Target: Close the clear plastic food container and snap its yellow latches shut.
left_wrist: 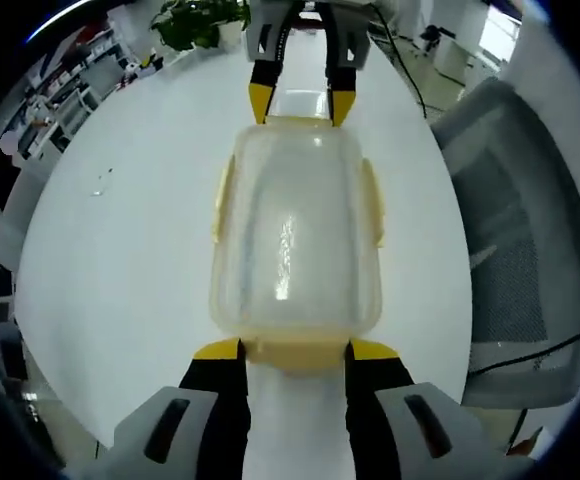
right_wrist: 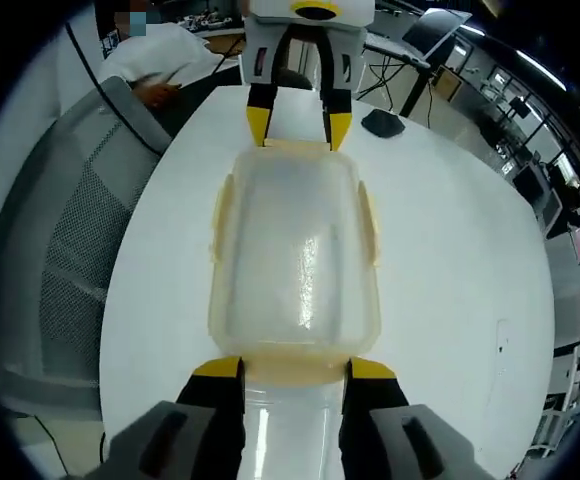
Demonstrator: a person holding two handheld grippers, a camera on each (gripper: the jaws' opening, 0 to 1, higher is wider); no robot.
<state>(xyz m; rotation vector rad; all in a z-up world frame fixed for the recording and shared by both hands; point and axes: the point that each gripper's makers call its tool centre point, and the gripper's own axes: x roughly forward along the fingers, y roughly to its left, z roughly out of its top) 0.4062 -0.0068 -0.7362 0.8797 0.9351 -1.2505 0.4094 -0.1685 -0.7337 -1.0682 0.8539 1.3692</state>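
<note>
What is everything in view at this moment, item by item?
container: 1, clear, lid on, mid-table between the two grippers
latches: 4, yellow, one on each side of the container; the end ones sit at the jaws
table: 1, white, under the container
chair: 1, grey mesh, beside the table
plant: 1, green, past the table's far edge
left gripper: 1, black with yellow tips, jaws apart at one end latch
right gripper: 1, black with yellow tips, jaws apart at the opposite end latch
</note>
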